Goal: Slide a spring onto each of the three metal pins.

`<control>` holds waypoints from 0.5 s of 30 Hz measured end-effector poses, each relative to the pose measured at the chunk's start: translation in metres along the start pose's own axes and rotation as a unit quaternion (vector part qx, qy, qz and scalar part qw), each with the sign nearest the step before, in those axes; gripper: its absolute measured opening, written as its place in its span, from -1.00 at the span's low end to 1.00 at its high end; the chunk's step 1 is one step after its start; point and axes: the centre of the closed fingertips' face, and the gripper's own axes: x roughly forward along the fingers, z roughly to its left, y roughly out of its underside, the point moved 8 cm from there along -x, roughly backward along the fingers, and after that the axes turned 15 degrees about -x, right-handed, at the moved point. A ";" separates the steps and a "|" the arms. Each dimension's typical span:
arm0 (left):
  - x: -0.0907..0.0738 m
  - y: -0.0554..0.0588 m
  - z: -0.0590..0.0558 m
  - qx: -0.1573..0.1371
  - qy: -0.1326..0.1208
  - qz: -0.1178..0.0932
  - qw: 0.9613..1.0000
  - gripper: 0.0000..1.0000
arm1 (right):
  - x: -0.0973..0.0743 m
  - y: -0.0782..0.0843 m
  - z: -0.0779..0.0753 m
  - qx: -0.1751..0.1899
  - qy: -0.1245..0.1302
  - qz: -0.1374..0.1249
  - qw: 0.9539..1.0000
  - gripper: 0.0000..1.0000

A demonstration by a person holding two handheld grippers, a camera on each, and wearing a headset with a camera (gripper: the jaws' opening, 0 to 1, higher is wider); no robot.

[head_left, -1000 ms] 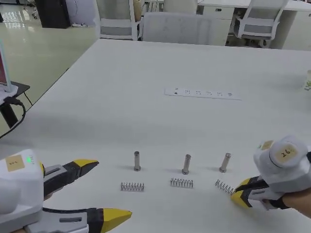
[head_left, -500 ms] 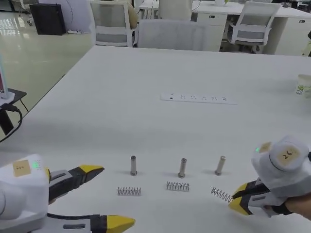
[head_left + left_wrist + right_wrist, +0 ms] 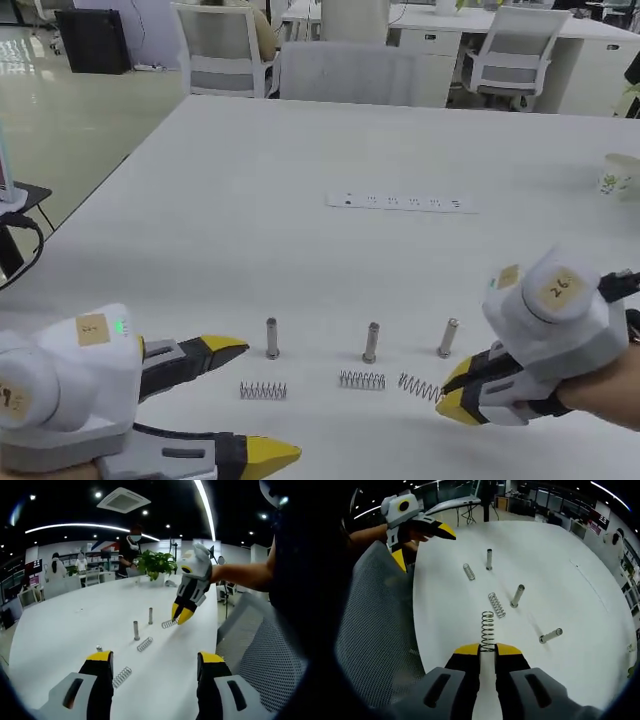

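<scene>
- The right gripper [image 3: 447,395] has slid left since a second ago, and the right spring [image 3: 487,625] has come with it. It lay straight in front of the right pin [image 3: 448,338]. Now it sits in front of the gap between that pin and the middle pin [image 3: 371,342].
- The jaws are almost together, pinching one end of that spring, and the rest pokes straight out past the tips. I can't tell whether the free end touches the table [image 3: 300,200].
- The left gripper [image 3: 258,400] has crept forward too. Its fingers are spread wide with nothing gripped, and the upper tip is now near the left pin [image 3: 272,338]. In the head view the left spring [image 3: 263,390] lies between the two tips.
- The middle spring [image 3: 361,380] lies flat as before, in front of its pin. All three pins stand upright and bare.
- For room to move, there is open white tabletop from the pins to the power strip [image 3: 400,202]. A cup [image 3: 617,174] stands well off at the far right.
- The near table edge runs close behind both grippers, with a mesh chair [image 3: 375,630] just off it.
</scene>
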 end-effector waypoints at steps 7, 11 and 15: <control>0.010 -0.006 -0.001 0.016 0.018 0.008 1.000 0.21 | -0.003 -0.020 0.001 -0.032 -0.015 -0.005 0.999 -0.84; 0.014 -0.009 -0.001 0.026 0.028 0.015 0.999 0.17 | -0.004 -0.030 0.003 -0.051 -0.020 -0.007 0.998 -0.84; 0.016 -0.013 -0.002 0.043 0.040 0.021 0.998 0.12 | -0.005 -0.041 0.005 -0.068 -0.025 -0.010 0.997 -0.84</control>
